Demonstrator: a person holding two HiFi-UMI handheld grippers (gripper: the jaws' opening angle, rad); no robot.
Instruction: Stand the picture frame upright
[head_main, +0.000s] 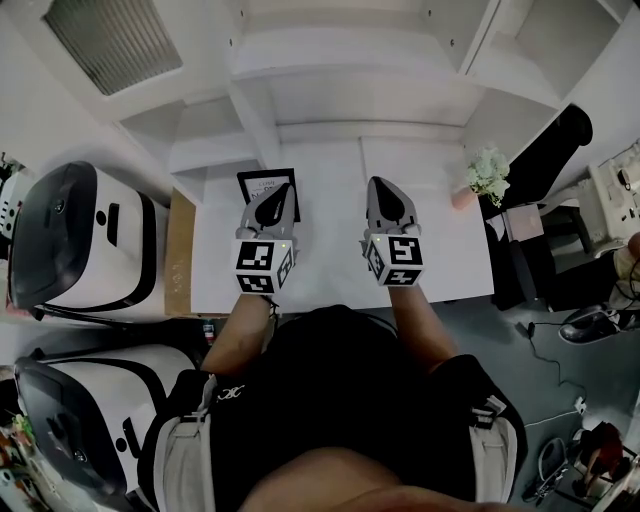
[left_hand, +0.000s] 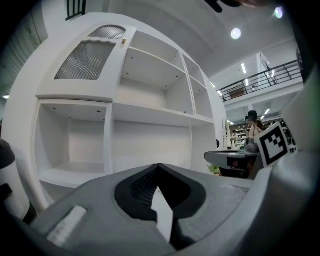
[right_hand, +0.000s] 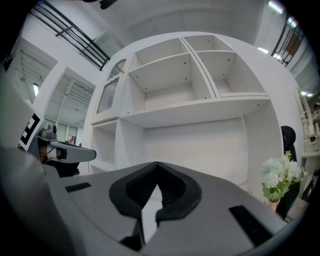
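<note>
A black picture frame (head_main: 258, 183) with a white picture lies flat on the white table (head_main: 330, 260), at its far left. My left gripper (head_main: 282, 190) hangs over the frame's right part and hides it; its jaws are shut with nothing between them. My right gripper (head_main: 384, 184) is level with it, a hand's width to the right over bare table, also shut and empty. In the left gripper view the closed left gripper (left_hand: 159, 169) points at the shelf unit, as does the closed right gripper (right_hand: 157, 166) in the right gripper view; neither view shows the frame.
A white shelf unit (head_main: 330, 90) stands against the table's far edge. A small vase of white flowers (head_main: 488, 173) sits at the table's far right, flowers (right_hand: 281, 176). Two white-and-black machines (head_main: 85, 240) stand left of the table. A dark chair (head_main: 548, 150) is at the right.
</note>
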